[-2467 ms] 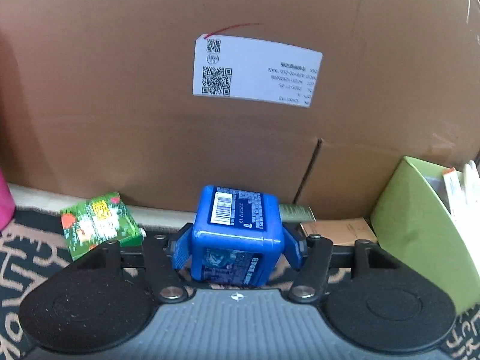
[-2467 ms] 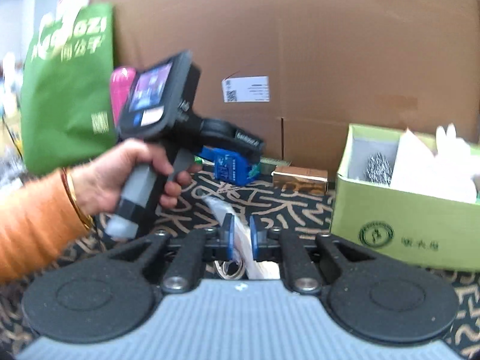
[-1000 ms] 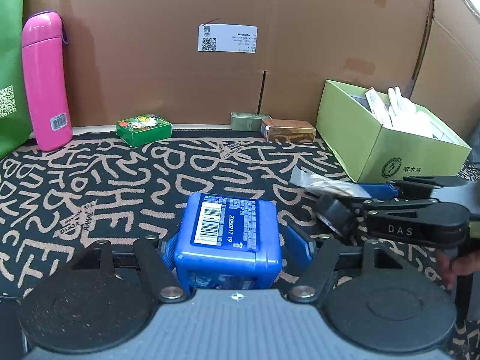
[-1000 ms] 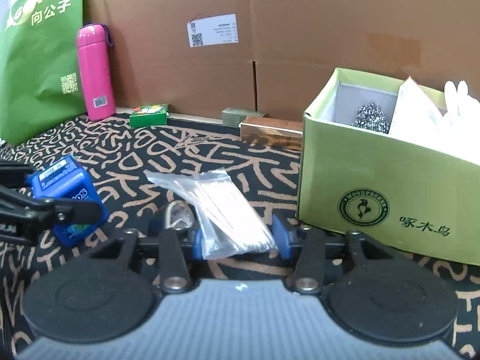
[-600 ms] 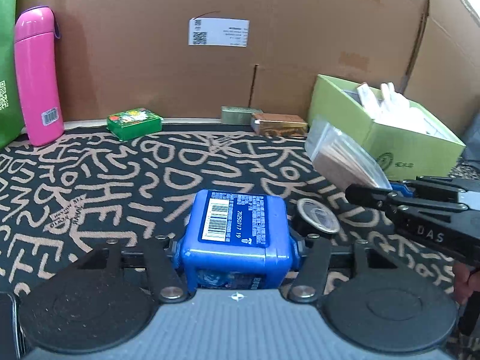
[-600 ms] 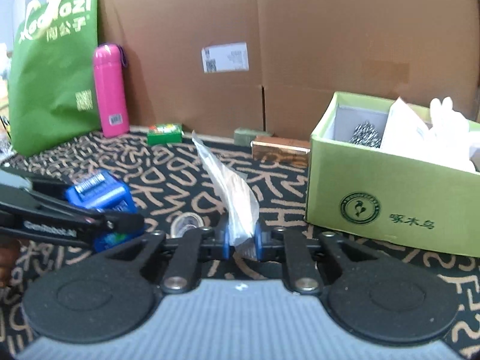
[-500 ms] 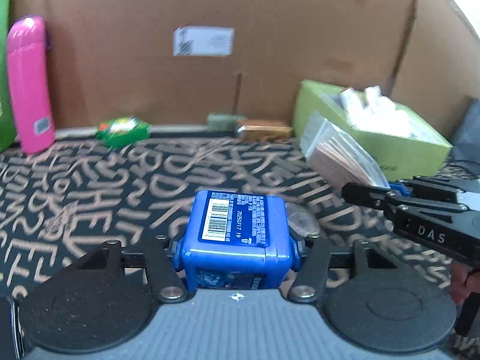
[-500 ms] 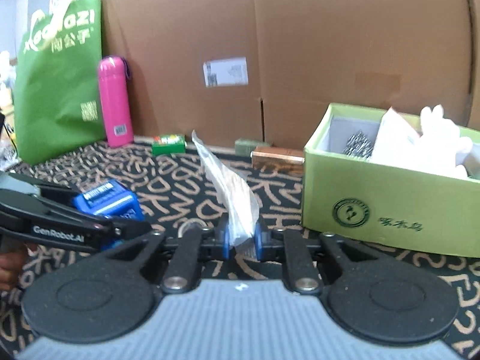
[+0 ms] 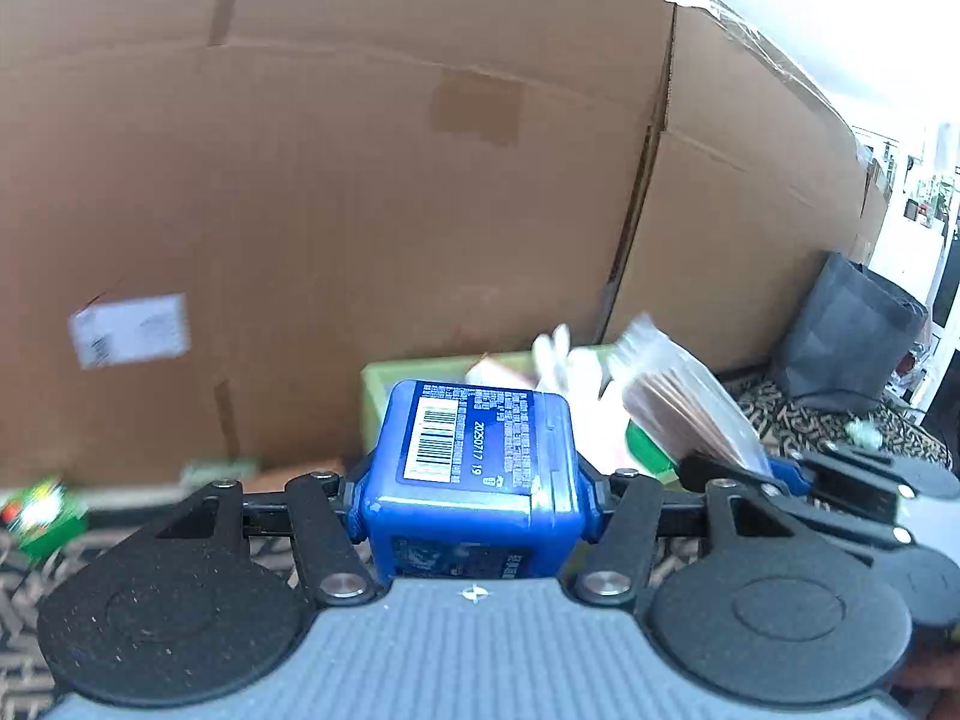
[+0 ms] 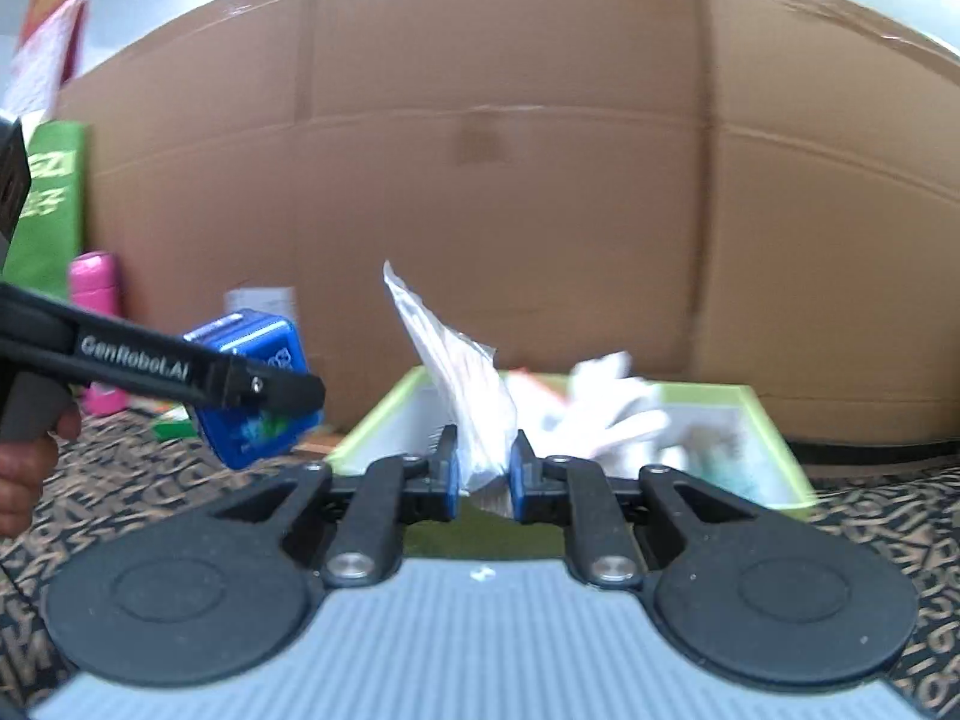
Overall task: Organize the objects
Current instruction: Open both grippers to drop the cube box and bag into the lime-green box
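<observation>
Right now we are mid-carry, both loads in the air and heading for the green box (image 10: 384, 414). Our left gripper (image 9: 474, 498) is clamped on the blue container (image 9: 474, 450), barcode face up, held short of the box's near-left corner. Our right gripper (image 10: 483, 474) is pinched tight on the clear plastic packet (image 10: 462, 384), which stands upright between the pads just at the box's near wall.

Next, we judge, each load has to be brought over the open top and let go, one at a time so the two grippers do not cross.

White gloves (image 10: 606, 402) and other blurred contents already fill much of the box, so free room looks scarce. Behind stands the cardboard wall (image 10: 540, 210); off to the left are a pink bottle (image 10: 96, 294) and a green bag (image 10: 51, 204), well clear of the route.
</observation>
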Demonstrator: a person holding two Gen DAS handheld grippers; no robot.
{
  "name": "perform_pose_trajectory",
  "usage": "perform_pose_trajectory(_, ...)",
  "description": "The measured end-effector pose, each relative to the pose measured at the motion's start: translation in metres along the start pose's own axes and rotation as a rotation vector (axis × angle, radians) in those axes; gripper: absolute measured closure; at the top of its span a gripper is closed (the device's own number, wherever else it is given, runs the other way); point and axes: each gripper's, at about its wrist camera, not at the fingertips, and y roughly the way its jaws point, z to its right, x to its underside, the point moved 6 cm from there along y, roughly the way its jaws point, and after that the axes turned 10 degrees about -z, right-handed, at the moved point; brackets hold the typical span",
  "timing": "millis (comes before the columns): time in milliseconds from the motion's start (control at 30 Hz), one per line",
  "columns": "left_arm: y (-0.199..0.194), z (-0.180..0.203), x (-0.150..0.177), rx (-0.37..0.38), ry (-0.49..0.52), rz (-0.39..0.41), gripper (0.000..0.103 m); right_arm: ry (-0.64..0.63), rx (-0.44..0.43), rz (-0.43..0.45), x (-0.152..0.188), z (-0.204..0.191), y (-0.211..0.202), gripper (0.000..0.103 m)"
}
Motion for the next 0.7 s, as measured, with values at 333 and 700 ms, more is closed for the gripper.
perform_pose_trajectory(333, 0.105, 0.002, -0.036, -0.079, -0.040, -0.075, 0.041, 0.065, 0.191, -0.074, -0.016, 0.075, 0.057, 0.088)
perform_pose_trajectory(700, 0.107, 0.005, -0.026, -0.082, -0.041, -0.020, 0.016, 0.010, 0.206, -0.128, 0.002, 0.069, 0.089, 0.021)
